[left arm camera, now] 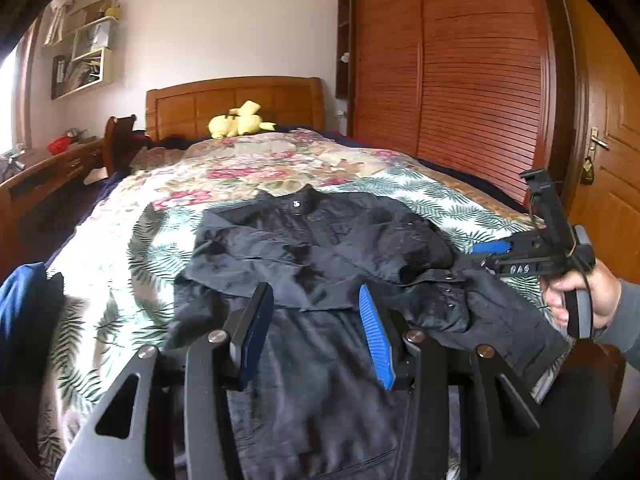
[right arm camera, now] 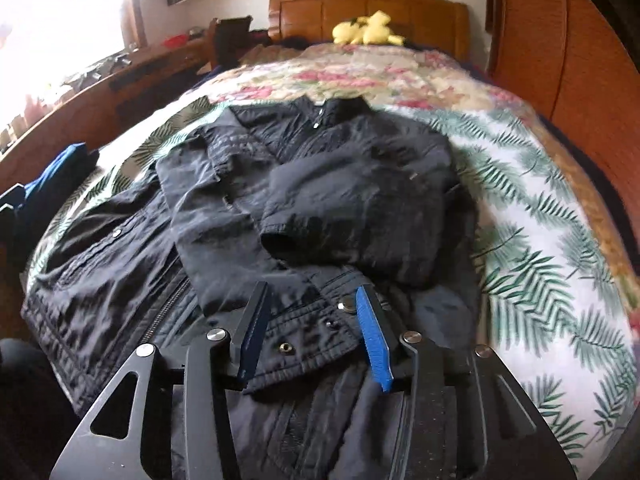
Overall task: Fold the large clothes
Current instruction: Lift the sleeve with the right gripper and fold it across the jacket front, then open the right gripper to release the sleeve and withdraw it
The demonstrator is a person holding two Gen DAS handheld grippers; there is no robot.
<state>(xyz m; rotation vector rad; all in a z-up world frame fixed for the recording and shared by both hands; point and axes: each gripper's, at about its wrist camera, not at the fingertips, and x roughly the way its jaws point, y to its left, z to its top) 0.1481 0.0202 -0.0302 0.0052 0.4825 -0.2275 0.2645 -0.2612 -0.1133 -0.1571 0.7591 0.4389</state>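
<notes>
Hovering over a half-folded dark navy quilted jacket [left arm camera: 320,248], the left hand-held gripper [left arm camera: 316,300] and the right hand-held gripper [right arm camera: 314,300] both stand with jaws apart and nothing between them. The jacket lies flat on a bed [left arm camera: 120,248] spread with a floral and fern-print quilt, its stand-up collar [right arm camera: 340,106] pointing toward the wooden headboard [left arm camera: 236,98] and its hem toward the person, so the garment's long axis runs straight away from both tools. One sleeve is already laid across the chest, its cuff [right arm camera: 280,244] resting near the middle of the body. In the right wrist view, the snap-studded lower front panel [right arm camera: 316,324] sits directly beneath the open jaws, just short of the blue pads, though whether the tips touch the cloth cannot be told. In the left wrist view, the right tool [left arm camera: 520,256] appears side-on at the jacket's right edge, held in a bare hand [left arm camera: 580,292], while the left tool hangs over the centre of the lower body. The right gripper looks nearer to a graspable edge; the next move likely turns on pinching the hem end and carrying it up along that long axis toward the collar. A yellow plush toy [left arm camera: 240,120] sits by the headboard, and a blue garment [left arm camera: 24,304] lies at the bed's left edge.
</notes>
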